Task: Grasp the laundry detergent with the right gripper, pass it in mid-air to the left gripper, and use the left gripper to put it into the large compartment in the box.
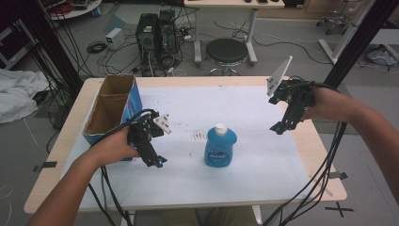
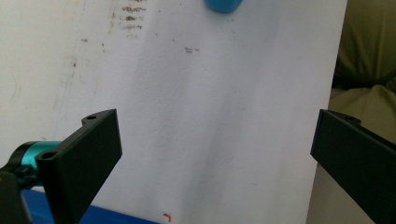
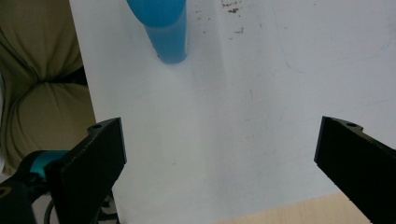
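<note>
A blue bottle with a white cap stands upright on the white sheet near the table's middle. Its base shows at the top of the left gripper view and its body at the top of the right gripper view. My left gripper hovers to the bottom left of the bottle, jaws wide apart and empty. My right gripper hangs above the sheet to the right of the bottle, also open with nothing between the jaws.
An open cardboard box with blue sides stands at the table's left, just behind my left hand. Dark smudges mark the sheet left of the bottle. Beyond the table are a stool and computer towers.
</note>
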`<state>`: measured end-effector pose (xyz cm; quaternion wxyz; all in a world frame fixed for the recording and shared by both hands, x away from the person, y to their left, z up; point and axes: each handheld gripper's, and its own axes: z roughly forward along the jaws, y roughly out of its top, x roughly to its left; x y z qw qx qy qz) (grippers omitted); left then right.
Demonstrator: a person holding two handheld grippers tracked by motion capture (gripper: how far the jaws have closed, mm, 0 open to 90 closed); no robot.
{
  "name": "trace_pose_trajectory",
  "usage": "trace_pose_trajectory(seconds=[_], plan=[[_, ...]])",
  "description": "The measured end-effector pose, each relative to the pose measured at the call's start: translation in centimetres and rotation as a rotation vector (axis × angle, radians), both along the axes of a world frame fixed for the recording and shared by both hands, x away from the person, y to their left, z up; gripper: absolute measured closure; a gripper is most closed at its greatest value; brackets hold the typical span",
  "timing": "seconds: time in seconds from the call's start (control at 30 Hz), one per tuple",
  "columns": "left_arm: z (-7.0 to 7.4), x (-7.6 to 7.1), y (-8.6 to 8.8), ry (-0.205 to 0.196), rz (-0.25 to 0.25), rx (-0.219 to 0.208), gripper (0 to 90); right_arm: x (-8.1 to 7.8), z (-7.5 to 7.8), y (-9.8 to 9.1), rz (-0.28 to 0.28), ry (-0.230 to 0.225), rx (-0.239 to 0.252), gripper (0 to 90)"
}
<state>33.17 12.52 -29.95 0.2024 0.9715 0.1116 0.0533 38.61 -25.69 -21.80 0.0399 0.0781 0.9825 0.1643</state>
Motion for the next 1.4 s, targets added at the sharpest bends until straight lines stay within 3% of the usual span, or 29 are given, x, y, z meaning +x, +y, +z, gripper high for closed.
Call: trace_pose_trajectory(seconds=[0.3, 0.6, 1.0, 1.4], plan=[[0.0, 0.4, -0.2, 0.022, -0.014, -0.007, 1.9, -0.9, -1.1, 0.1, 0.007, 0.016, 0.041, 1.1], [-0.1, 0.6, -0.3, 0.022, -0.030, -0.009, 1.9, -1.6, -2.6, -0.3, 0.007, 0.026, 0.116, 1.1], [-0.1, 0.6, -0.4, 0.019, -0.040, -0.019, 1.9, -2.5, -5.6, -0.6, 0.000, 0.032, 0.257, 1.1], [-0.1, 0.7, -0.5, 0.015, -0.038, -0.022, 1.9, -2.6, -8.1, -0.3, -0.015, 0.035, 0.352, 1.1]])
